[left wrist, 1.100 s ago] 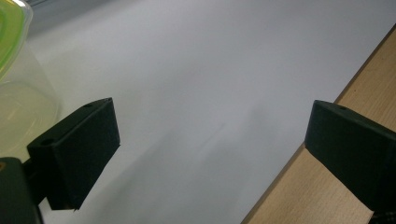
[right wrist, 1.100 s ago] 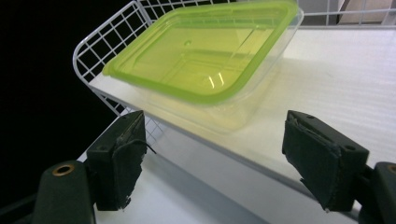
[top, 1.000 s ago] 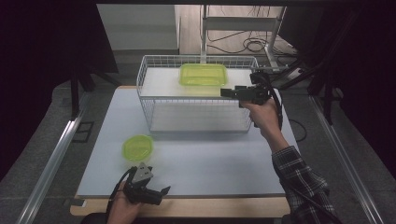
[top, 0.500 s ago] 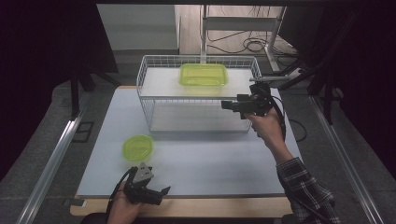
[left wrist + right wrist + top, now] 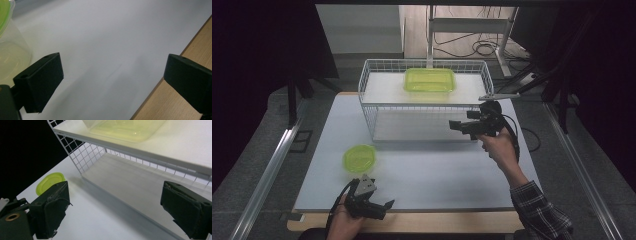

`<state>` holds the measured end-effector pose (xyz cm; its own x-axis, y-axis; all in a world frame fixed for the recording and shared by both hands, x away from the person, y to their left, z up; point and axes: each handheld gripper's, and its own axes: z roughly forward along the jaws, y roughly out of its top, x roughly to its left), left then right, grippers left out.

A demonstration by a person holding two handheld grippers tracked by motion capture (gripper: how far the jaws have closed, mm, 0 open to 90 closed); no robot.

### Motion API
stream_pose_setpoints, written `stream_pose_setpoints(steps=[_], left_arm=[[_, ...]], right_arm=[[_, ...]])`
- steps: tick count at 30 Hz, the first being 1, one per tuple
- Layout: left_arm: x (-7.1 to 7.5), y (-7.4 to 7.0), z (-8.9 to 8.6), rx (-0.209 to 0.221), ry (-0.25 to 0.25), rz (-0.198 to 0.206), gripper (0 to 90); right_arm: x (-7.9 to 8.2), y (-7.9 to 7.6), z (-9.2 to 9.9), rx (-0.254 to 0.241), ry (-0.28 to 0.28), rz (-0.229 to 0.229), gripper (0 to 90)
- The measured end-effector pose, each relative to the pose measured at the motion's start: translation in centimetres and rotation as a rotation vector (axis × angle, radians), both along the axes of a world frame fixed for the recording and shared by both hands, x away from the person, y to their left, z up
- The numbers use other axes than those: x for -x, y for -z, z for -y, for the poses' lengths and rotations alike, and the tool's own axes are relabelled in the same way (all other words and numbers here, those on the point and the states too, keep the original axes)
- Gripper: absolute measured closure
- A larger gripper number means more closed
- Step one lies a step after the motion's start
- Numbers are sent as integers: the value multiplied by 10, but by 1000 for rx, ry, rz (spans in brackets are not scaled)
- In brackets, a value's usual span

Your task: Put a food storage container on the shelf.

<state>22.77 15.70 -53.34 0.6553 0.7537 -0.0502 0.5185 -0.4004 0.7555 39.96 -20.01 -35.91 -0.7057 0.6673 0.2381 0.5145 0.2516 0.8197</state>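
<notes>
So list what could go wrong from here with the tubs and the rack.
1. The right gripper, jaws open and empty, sits close to the wire rack; swinging toward the small round tub it could clip the mesh.
2. The rectangular tub on the top shelf looks light, so a knocked rack might shift it.
3. The left gripper rests near the table edge; its cable could snag there.

No text, label, brand, number or sign could be read anywhere in these pictures.
</notes>
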Motion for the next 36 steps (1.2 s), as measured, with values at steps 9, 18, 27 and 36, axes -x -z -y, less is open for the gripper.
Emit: stream_pose_setpoints(steps=[9, 18, 27, 36], left_arm=[[0, 1, 1, -8, 3, -5, 22], [0, 1, 1, -7, 2, -8, 22], [0, 1, 1, -9, 1, -9, 22], [0, 1, 1, -12, 0, -9, 22]], right_arm=[[14, 18, 4, 40, -26, 4, 54], [29, 37, 7, 59, -41, -12, 47], [44, 55, 9, 88, -28, -5, 39], [58, 73, 14, 122, -16, -4, 39]])
